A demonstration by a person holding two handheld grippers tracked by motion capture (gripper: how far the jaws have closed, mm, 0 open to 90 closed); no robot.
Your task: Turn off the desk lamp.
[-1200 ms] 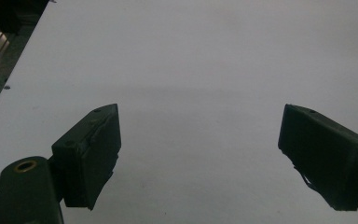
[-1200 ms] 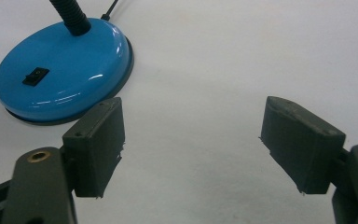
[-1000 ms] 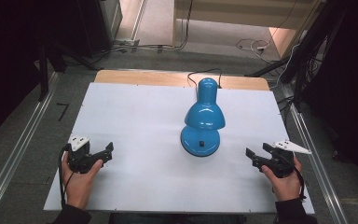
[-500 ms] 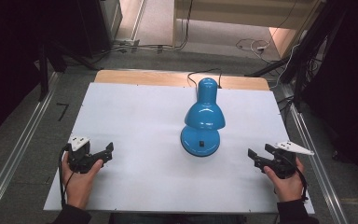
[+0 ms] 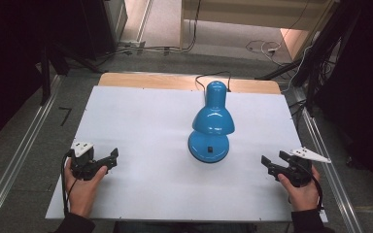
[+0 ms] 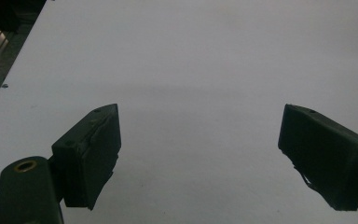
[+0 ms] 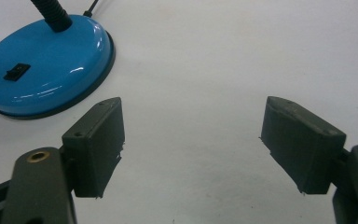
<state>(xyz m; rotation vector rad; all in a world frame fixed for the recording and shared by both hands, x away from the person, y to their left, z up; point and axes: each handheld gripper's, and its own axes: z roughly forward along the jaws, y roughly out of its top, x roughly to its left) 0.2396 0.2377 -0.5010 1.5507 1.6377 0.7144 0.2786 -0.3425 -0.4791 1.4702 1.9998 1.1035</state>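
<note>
1. The white table (image 5: 141,121) lies under both your grippers, and bare board stretches ahead of the left one.
2. The blue desk lamp (image 5: 211,124) stands between your two grippers, closer to the right one. Its shade leans away from you, over the base. It is top-heavy, so I'd judge that a push high on the shade could tip it.
3. The lamp's round base (image 7: 42,65) sits ahead and to the left of your right gripper's jaws, near but not touching. It is glossy, so a pinch on its rim would likely slip.
4. Your right gripper (image 7: 193,144) has its jaws spread wide with nothing between them, resting low over the board.
5. Your left gripper (image 6: 200,154) is likewise spread wide and empty, well apart from the lamp, which is off to its right.
6. The black switch (image 7: 17,71) sits on top of the base. A jaw dragged across it could flip it unintentionally.
7. The cord (image 5: 212,77) trails off behind the lamp, on the far side from you. Lifting or sliding the lamp towards you could pull it taut and jerk the lamp.
</note>
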